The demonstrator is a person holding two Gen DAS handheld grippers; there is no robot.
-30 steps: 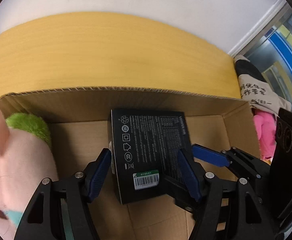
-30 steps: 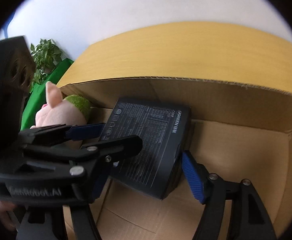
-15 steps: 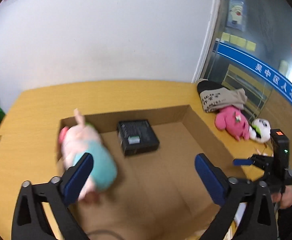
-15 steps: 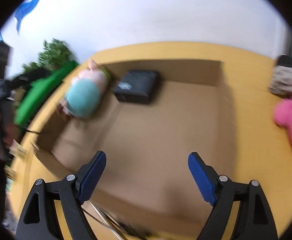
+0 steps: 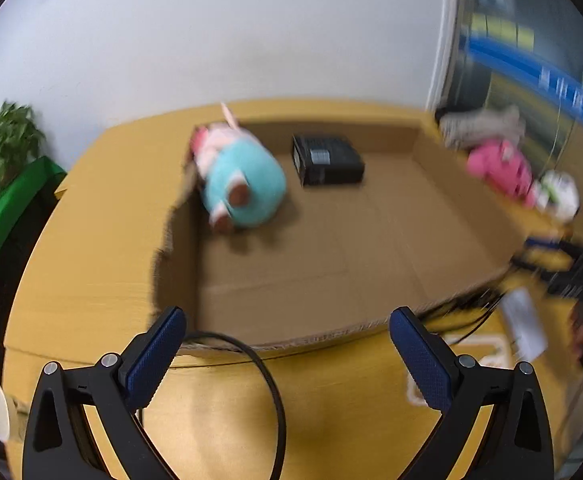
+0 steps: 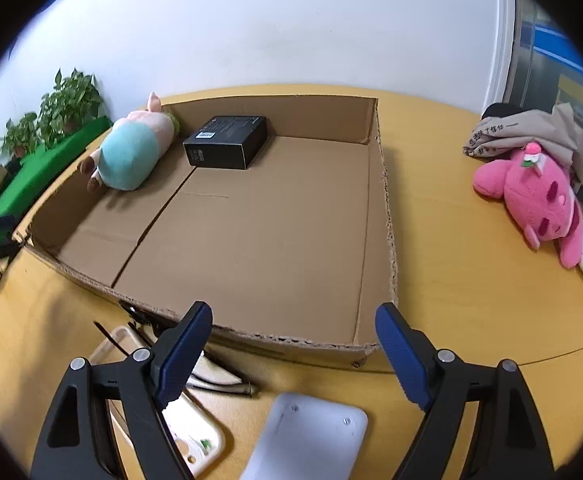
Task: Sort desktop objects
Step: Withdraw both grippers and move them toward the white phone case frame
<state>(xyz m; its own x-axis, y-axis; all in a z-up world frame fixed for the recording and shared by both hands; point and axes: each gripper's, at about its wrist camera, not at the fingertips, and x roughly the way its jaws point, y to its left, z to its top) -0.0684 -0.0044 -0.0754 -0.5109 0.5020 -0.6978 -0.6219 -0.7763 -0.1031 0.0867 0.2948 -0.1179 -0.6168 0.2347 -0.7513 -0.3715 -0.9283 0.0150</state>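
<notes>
Box (image 6: 227, 142) and pig (image 6: 131, 152) lie in the far-left carton (image 6: 383, 208); both grippers (image 5: 287, 344) (image 6: 293, 340) gape empty, so next comes the pink toy (image 6: 531, 192), far right.

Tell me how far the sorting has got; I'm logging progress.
Done: the teal-and-pink plush pig and black rectangular box lie in the shallow cardboard tray. In hand: nothing; both tools are open. Left: the pink plush toy and white flat device on the yellow table.
</notes>
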